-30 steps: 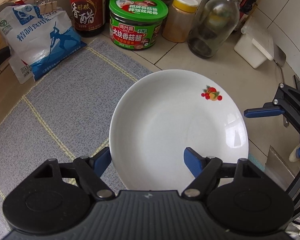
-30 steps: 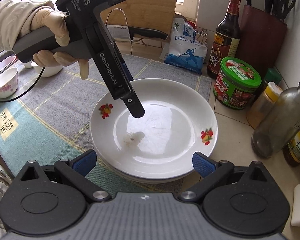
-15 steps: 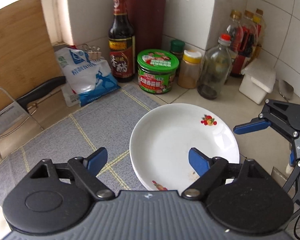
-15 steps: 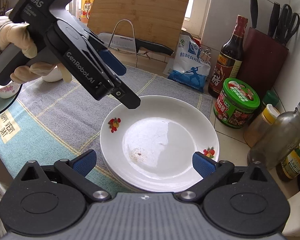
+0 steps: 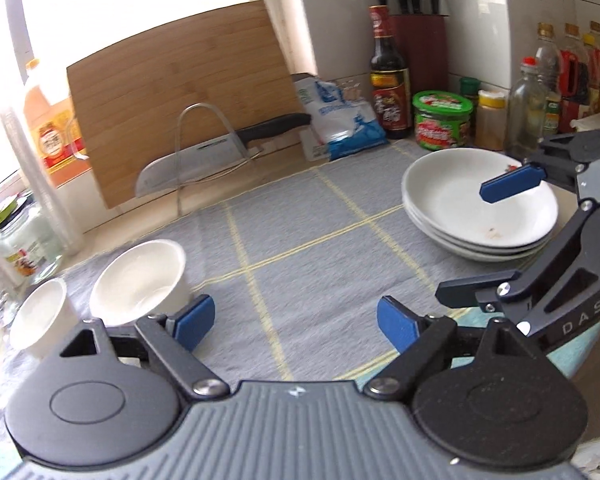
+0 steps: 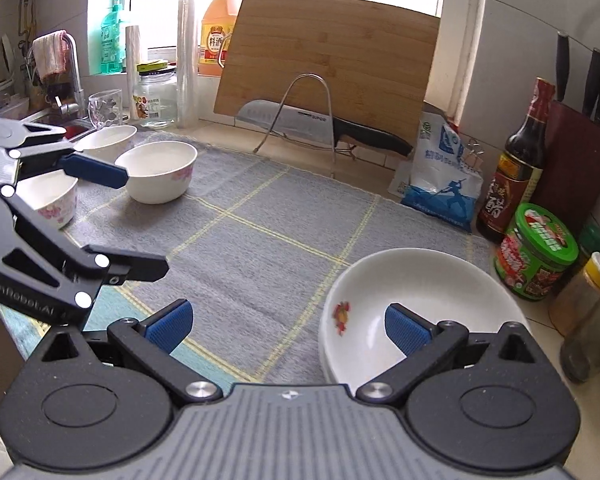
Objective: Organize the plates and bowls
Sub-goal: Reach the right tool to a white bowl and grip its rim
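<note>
Now that the left gripper (image 5: 296, 322) has let go of the top plate (image 5: 480, 196) and swung to the bowls (image 5: 140, 280), both grippers — right gripper (image 6: 286, 326) too — gape empty; plates stacked, bowls next.

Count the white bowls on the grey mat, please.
3, all at the mat's sink end: the largest bowl nearest the cutting board, one behind it toward the sink, one nearer the camera, partly hidden by the left hand-held gripper.
</note>
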